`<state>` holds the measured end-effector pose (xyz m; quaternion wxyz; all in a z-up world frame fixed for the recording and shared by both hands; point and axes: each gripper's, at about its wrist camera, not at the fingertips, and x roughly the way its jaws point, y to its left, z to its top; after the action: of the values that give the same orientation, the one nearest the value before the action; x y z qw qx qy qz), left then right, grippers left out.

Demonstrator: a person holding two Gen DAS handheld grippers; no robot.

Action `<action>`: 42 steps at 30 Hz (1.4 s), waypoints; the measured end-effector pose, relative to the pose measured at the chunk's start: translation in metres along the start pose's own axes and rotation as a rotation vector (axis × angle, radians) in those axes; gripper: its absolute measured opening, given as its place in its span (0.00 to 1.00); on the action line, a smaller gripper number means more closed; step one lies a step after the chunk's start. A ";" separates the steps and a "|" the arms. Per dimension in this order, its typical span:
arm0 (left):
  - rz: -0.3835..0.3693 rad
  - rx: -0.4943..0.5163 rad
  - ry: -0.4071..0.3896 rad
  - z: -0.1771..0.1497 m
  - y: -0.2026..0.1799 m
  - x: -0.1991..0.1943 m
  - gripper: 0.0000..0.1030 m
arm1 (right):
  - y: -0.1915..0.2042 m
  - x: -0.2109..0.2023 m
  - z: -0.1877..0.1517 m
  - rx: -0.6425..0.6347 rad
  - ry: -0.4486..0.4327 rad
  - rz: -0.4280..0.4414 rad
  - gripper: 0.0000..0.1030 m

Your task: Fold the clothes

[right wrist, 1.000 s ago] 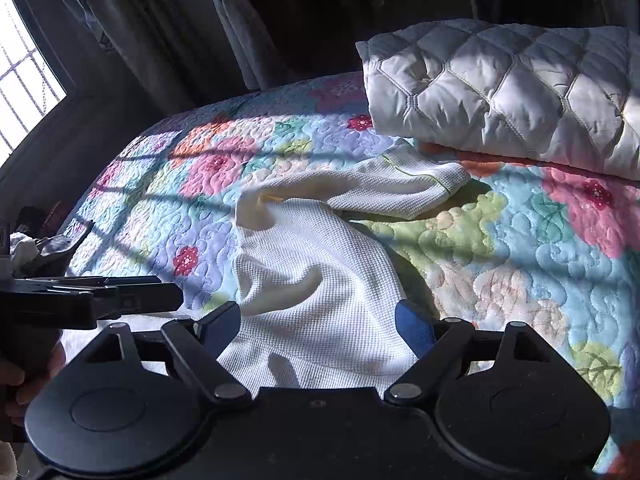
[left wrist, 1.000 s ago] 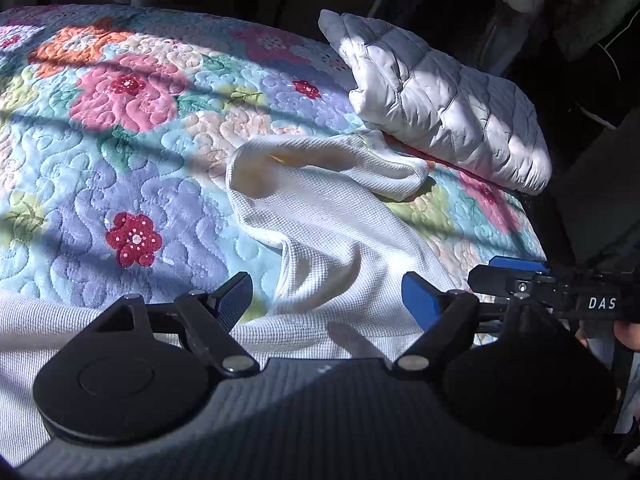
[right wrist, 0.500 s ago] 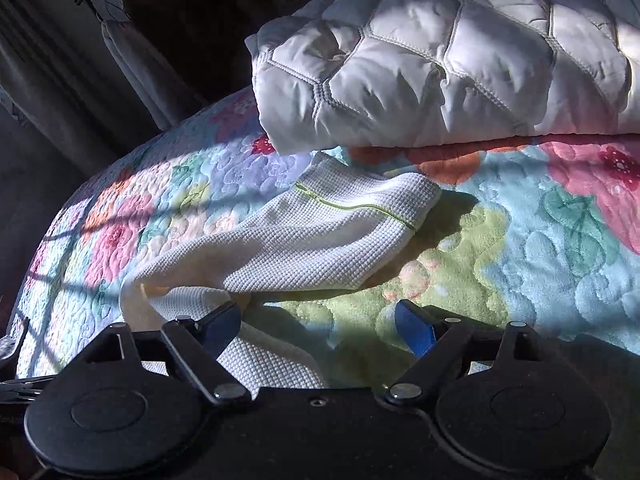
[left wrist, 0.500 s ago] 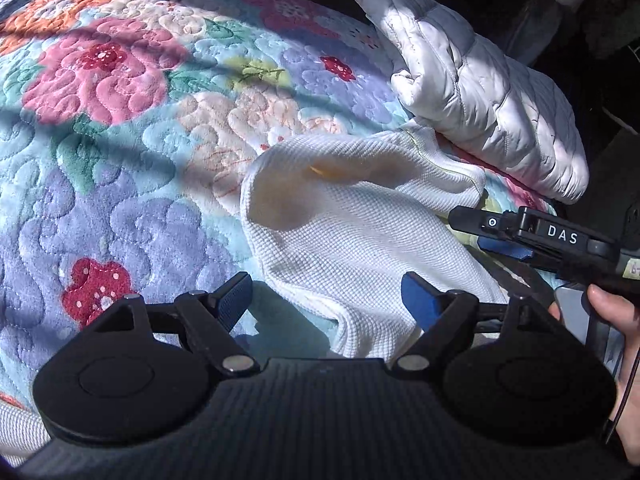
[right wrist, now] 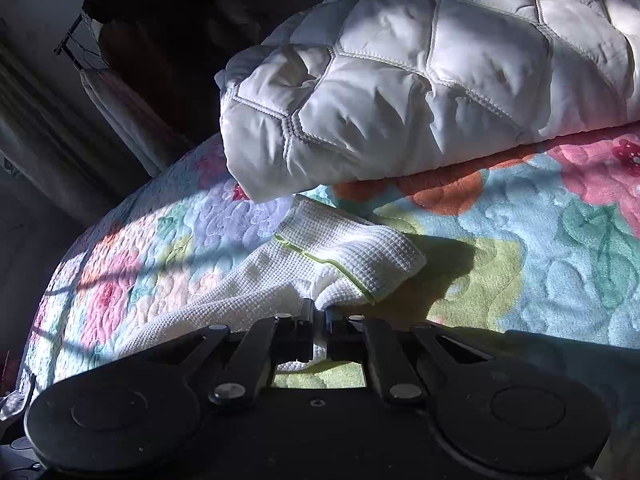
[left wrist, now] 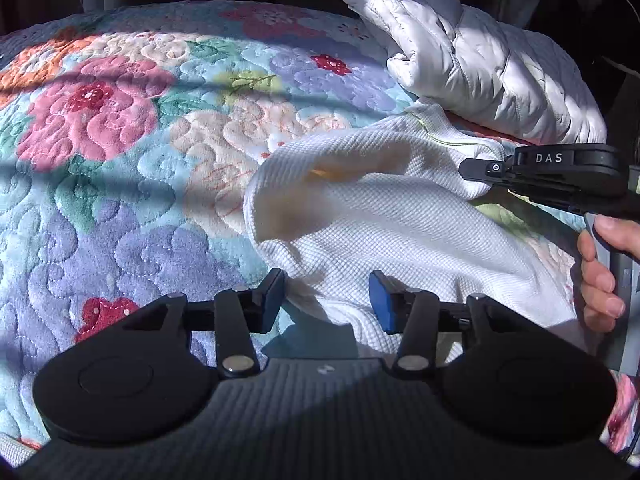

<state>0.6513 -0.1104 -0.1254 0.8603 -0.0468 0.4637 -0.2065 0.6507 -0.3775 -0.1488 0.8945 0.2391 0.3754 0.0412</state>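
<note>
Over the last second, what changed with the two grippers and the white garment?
The right gripper moved forward and closed on the white garment's cuff end. The left gripper advanced toward the garment's near fold but remains open. The padded white quilt stayed put.

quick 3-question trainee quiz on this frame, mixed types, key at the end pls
1. True or false: the right gripper is shut on the sleeve cuff of the white waffle-knit garment.
2. The left gripper is: A) open above the garment, B) shut on the garment, C) shut on the white quilted bedding.
3. Fill in: the garment lies on a ______ quilt.

Key: 1 true; 2 A; 3 floral
</note>
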 end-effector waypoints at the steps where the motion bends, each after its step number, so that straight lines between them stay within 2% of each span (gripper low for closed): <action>1: -0.003 -0.008 -0.003 -0.001 0.003 -0.001 0.44 | 0.002 -0.005 -0.001 -0.019 -0.007 0.008 0.06; 3: -0.035 -0.055 -0.009 -0.006 0.003 -0.011 0.44 | 0.010 -0.020 0.001 -0.071 -0.024 0.029 0.06; 6: -0.106 -0.152 -0.013 -0.017 0.001 -0.032 0.45 | 0.020 -0.049 0.004 -0.077 -0.030 0.109 0.06; 7: -0.129 -0.184 -0.014 -0.020 0.001 -0.039 0.49 | 0.024 -0.062 0.002 -0.087 -0.034 0.128 0.06; 10: -0.200 -0.281 -0.018 -0.031 0.000 -0.059 0.49 | 0.038 -0.105 -0.010 -0.108 -0.043 0.191 0.06; 11: -0.212 -0.280 -0.018 -0.036 -0.004 -0.069 0.49 | 0.043 -0.120 -0.015 -0.111 -0.044 0.215 0.06; 16: -0.203 -0.217 -0.070 -0.056 -0.036 -0.132 0.50 | 0.073 -0.196 -0.036 -0.152 -0.052 0.329 0.06; 18: -0.201 -0.184 -0.078 -0.063 -0.049 -0.162 0.51 | 0.085 -0.225 -0.043 -0.164 -0.018 0.351 0.06; 21: -0.108 -0.058 -0.110 -0.088 -0.080 -0.209 0.61 | 0.101 -0.267 -0.057 -0.161 0.041 0.387 0.06; 22: -0.076 -0.015 -0.121 -0.097 -0.090 -0.224 0.67 | 0.104 -0.282 -0.064 -0.157 0.061 0.387 0.06; 24: -0.005 0.057 -0.115 -0.129 -0.106 -0.252 0.68 | 0.104 -0.313 -0.087 -0.149 0.061 0.413 0.06; 25: -0.003 0.068 -0.108 -0.142 -0.110 -0.260 0.68 | 0.101 -0.329 -0.102 -0.147 0.052 0.439 0.06; 27: -0.060 0.015 -0.066 -0.173 -0.111 -0.271 0.68 | 0.091 -0.350 -0.138 -0.157 0.029 0.400 0.06; 30: -0.178 -0.138 -0.001 -0.213 -0.100 -0.271 0.68 | 0.080 -0.360 -0.192 -0.225 0.017 0.253 0.06; 32: -0.207 -0.230 0.028 -0.237 -0.095 -0.262 0.68 | 0.068 -0.354 -0.214 -0.212 0.037 0.249 0.06; 35: -0.194 -0.300 0.082 -0.261 -0.095 -0.260 0.68 | 0.060 -0.352 -0.237 -0.231 0.044 0.206 0.06; 37: -0.181 -0.287 0.096 -0.269 -0.097 -0.272 0.68 | 0.067 -0.371 -0.243 -0.288 0.011 0.145 0.06; 38: -0.159 -0.274 0.077 -0.272 -0.098 -0.281 0.68 | 0.070 -0.381 -0.244 -0.310 -0.008 0.147 0.06; 39: -0.136 -0.261 0.056 -0.276 -0.098 -0.291 0.68 | 0.072 -0.395 -0.244 -0.334 -0.021 0.170 0.08; 41: -0.077 -0.258 0.022 -0.283 -0.097 -0.297 0.75 | 0.073 -0.403 -0.247 -0.363 0.001 0.195 0.12; 42: -0.067 -0.267 0.036 -0.287 -0.096 -0.295 0.75 | 0.072 -0.404 -0.250 -0.377 0.022 0.201 0.23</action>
<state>0.2444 -0.0482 -0.0320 0.8306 -0.1729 0.5005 -0.1724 0.1967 -0.3174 -0.0028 0.9108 0.1032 0.3449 0.2022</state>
